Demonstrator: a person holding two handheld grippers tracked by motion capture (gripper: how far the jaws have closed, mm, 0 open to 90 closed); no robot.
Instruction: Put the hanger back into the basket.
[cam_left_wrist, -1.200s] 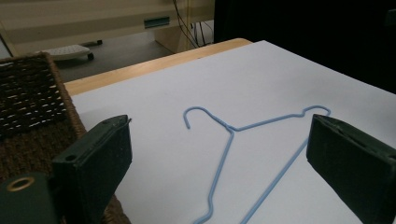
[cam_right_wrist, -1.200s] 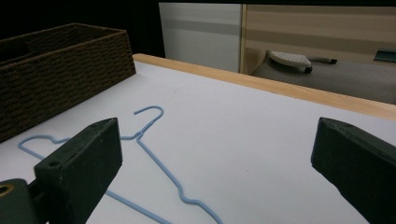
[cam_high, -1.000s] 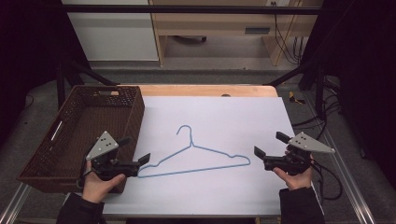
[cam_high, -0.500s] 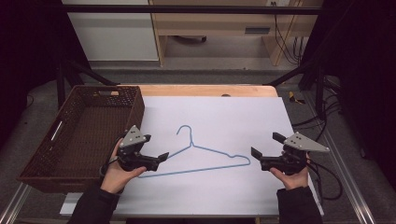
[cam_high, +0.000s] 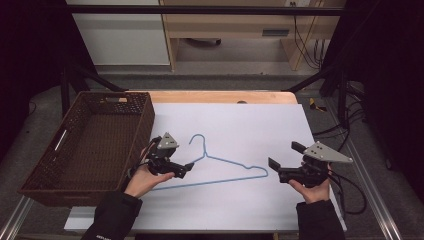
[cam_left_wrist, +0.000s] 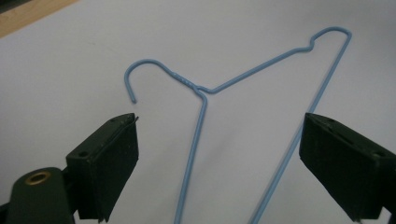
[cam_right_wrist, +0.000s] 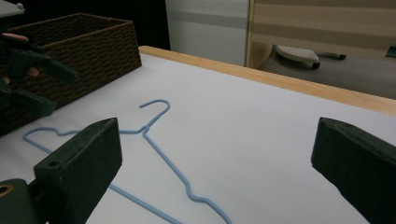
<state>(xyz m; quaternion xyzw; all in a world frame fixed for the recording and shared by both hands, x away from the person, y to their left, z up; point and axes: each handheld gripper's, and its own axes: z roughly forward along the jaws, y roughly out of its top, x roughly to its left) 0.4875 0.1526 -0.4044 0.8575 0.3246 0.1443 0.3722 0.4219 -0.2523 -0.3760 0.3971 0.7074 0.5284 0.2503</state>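
Hanger, blue wire, lies flat on white tabletop, hook toward far side, approx centre, just right of wicker basket. Left gripper sits over hanger's left end near the neck; jaws apart, have just been closing slightly, hanger's two wires between them, not gripped. Right gripper hovers just beyond hanger's right shoulder, jaws wide apart, nothing held. Basket stands at tabletop's left edge.
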